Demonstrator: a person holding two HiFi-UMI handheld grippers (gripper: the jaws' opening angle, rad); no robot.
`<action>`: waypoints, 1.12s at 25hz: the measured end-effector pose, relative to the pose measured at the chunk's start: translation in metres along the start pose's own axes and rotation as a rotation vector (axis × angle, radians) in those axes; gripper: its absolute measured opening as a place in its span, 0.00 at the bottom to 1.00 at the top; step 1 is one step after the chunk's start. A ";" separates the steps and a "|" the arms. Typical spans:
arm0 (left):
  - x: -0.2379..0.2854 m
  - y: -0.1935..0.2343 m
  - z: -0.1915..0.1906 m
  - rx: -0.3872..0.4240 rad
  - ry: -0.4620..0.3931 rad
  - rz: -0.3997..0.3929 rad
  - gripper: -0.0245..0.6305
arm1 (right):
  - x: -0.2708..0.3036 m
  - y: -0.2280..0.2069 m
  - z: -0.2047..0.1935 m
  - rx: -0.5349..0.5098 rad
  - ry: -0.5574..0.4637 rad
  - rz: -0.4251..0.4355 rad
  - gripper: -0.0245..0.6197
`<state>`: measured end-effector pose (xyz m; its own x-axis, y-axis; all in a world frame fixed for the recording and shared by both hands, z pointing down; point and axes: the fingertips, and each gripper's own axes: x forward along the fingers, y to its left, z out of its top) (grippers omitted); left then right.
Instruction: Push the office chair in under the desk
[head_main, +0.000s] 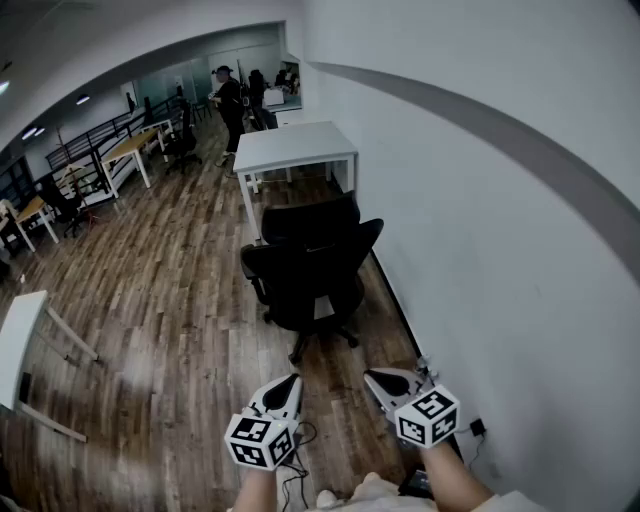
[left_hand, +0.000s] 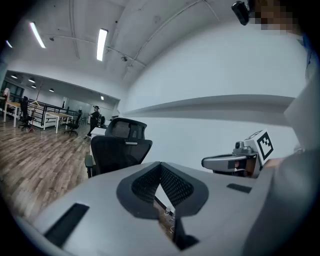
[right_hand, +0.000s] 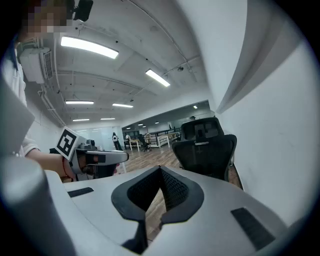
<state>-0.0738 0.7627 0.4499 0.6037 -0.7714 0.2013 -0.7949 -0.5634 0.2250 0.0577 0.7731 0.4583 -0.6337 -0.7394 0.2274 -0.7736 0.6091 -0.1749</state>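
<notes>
We are holding the left tool (head_main: 289, 381) and the right tool (head_main: 373, 378) clenched and empty. Both are pointing toward the black mesh-backed office chair (head_main: 310, 268) and standing well apart from it. The chair is resting on its castor base with its back toward us, in front of the white rectangular counter (head_main: 296, 146) and not yet under it.

Hazards we are judging from here:
- The castors are probably swivelling freely, so an off-centre push is risking a swing of the chair into the plain white wall (head_main: 480, 230) running just beside it on the right.
- The clenched tips are offering little contact area. On a yielding mesh back they are liable to slip or sink in.
- The armrests are possibly catching the counter's edge or legs if the chair is going in skewed. We cannot tell the clearance.
- A thin dark cable (head_main: 306, 433) is lying on the floor near our feet and is posing a trip risk as we are stepping forward.

The brown wood-plank floor (head_main: 170, 330) is looking smooth and level. The room is a long open office, with further wood-topped desks (head_main: 128, 148) standing at the left and a person (head_main: 229, 98) standing well beyond the counter.
</notes>
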 end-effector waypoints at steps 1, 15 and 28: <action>0.003 0.000 0.001 0.000 0.001 -0.002 0.04 | 0.001 -0.003 0.001 0.003 0.000 -0.001 0.09; 0.042 -0.001 0.001 -0.007 0.029 -0.001 0.04 | 0.008 -0.042 0.010 0.027 -0.014 0.014 0.09; 0.085 -0.017 0.006 -0.032 0.020 0.040 0.04 | -0.006 -0.096 0.020 0.019 -0.014 0.040 0.09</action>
<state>-0.0096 0.7051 0.4578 0.5726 -0.7870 0.2297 -0.8165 -0.5220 0.2468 0.1353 0.7135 0.4546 -0.6638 -0.7189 0.2063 -0.7477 0.6325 -0.2021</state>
